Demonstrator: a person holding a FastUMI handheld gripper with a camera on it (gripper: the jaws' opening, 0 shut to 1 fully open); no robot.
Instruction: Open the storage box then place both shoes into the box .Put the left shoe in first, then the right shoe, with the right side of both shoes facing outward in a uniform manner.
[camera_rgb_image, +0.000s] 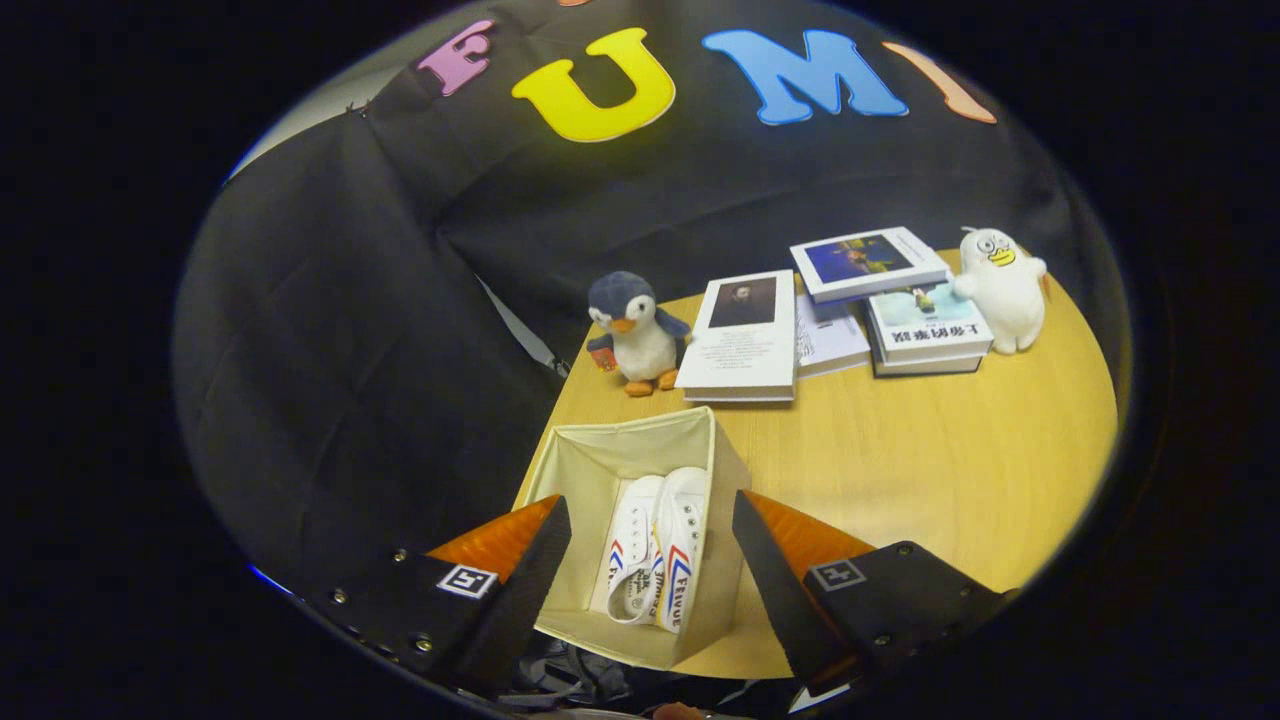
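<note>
1. My tool is spread wide and holds nothing; its two fingers stand apart above the near end of the box, one over each side wall.
2. The box sits open at the near corner of the counter, directly under and just ahead of me.
3. Both shoes already lie inside it, side by side and touching, between my fingers as I look down.
4. Their long axes run straight away from me, in line with my fingers and with the length of the box; the striped sides show on both.
5. I judge the placing done, so the coming move is a plain lift straight up and back, keeping the fingers clear of the box walls.
6. Beyond the box stand a penguin toy, several books and a white duck toy, well apart from my path.
</note>
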